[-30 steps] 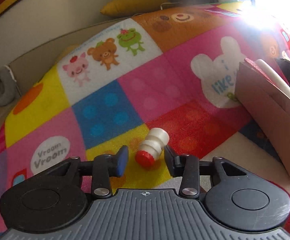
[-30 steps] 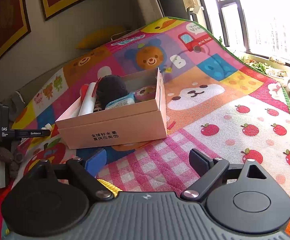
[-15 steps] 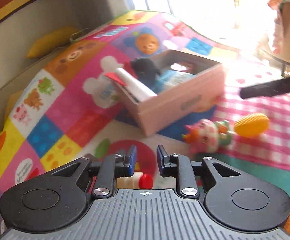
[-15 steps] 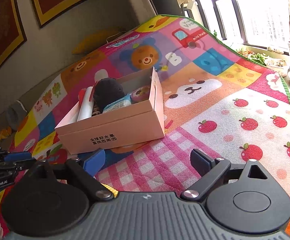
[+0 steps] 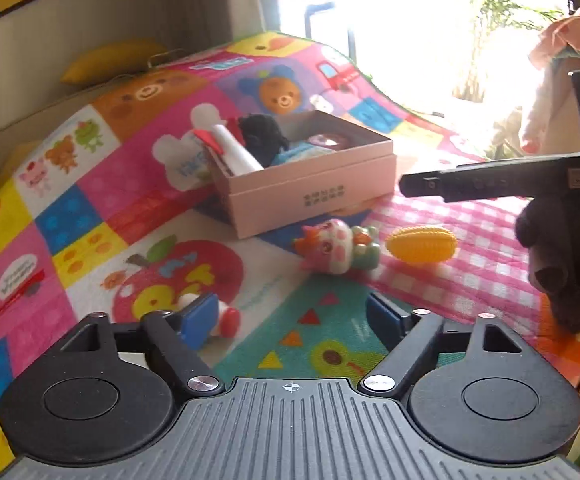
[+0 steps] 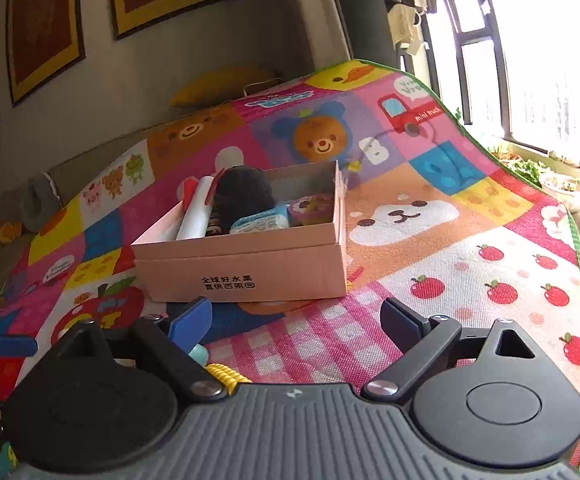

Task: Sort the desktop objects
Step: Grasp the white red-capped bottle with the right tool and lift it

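- The left gripper (image 5: 290, 316) sits low in the left wrist view with its jaws opening wide; nothing is pressed between the pads, only bare mat showing in the gap.
- A small white bottle with a red cap (image 5: 226, 320) lies on its side on the mat, partly hidden behind the blue left pad and just beside it, at lower left of the frame.
- The right gripper (image 6: 295, 320) has its jaws spread wide but closing a little; only pink checked mat lies between them.
- The pink cardboard box (image 5: 309, 196) stands open at mid-frame in both views, its near wall printed with dark characters. Inside are a white tube (image 5: 236, 152), a black fuzzy ball (image 5: 264, 138), a blue packet (image 6: 260, 222) and a round tin (image 6: 313, 208).
- In front of the box's near edge in the left wrist view, a pink and green toy figure (image 5: 339, 246) lies beside a yellow toy corn (image 5: 421, 244), the two close but apart.
- In the right wrist view the corn shows only as a yellow sliver at lower left, behind the gripper body.
- Open mat stretches to the right of the box in the right wrist view, out to a green border at the mat's edge.
- The surface is a bright patchwork play mat (image 6: 469, 264) with bears, apples and trucks.
- Framed pictures (image 6: 42, 28) hang on the wall at upper left; bright windows fill the upper right.
- A yellow cushion (image 6: 218, 84) rests beyond the mat's far edge.
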`<state>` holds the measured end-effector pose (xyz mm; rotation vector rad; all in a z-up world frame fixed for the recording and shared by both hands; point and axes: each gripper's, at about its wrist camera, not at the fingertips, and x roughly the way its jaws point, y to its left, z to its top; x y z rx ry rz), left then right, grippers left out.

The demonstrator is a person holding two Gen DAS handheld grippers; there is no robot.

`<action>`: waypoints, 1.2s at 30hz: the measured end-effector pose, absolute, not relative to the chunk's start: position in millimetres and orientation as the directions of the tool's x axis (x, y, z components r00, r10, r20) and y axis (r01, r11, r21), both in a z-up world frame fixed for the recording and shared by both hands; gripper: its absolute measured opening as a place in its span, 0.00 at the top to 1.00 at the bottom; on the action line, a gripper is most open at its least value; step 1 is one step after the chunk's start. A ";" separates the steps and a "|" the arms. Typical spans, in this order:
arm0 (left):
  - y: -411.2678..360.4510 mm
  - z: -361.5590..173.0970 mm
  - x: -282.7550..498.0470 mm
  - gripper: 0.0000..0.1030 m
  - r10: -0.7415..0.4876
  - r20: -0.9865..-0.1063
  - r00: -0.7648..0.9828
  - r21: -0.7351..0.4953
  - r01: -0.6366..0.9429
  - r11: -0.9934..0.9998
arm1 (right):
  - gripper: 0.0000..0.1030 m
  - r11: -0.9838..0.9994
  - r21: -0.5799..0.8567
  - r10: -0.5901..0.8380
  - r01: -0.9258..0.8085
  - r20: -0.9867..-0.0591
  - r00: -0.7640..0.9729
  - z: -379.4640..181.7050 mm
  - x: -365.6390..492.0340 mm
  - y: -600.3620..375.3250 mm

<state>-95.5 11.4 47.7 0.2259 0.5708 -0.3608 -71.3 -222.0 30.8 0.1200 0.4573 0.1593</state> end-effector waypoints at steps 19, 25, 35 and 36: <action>133.7 45.7 -81.3 0.00 -0.039 -0.466 0.884 -0.021 0.033 0.999 | 0.70 0.793 0.032 0.462 -0.609 -0.682 0.567 18.7 -41.5 -46.7; 125.2 40.7 -83.3 0.00 -0.103 -0.464 0.880 -0.068 0.080 0.994 | 0.80 0.792 0.009 0.457 -0.610 -0.671 0.584 38.5 -53.2 -62.4; 47.3 33.5 -98.1 0.00 -0.395 -0.466 0.792 -0.022 0.436 0.900 | 0.80 0.817 -0.054 0.322 -0.573 -0.782 0.533 71.7 -76.2 -122.3; 37.8 32.1 -100.8 0.00 -0.426 -0.468 0.774 -0.010 0.477 0.879 | 0.80 0.822 -0.050 0.313 -0.568 -0.793 0.523 71.0 -76.4 -126.5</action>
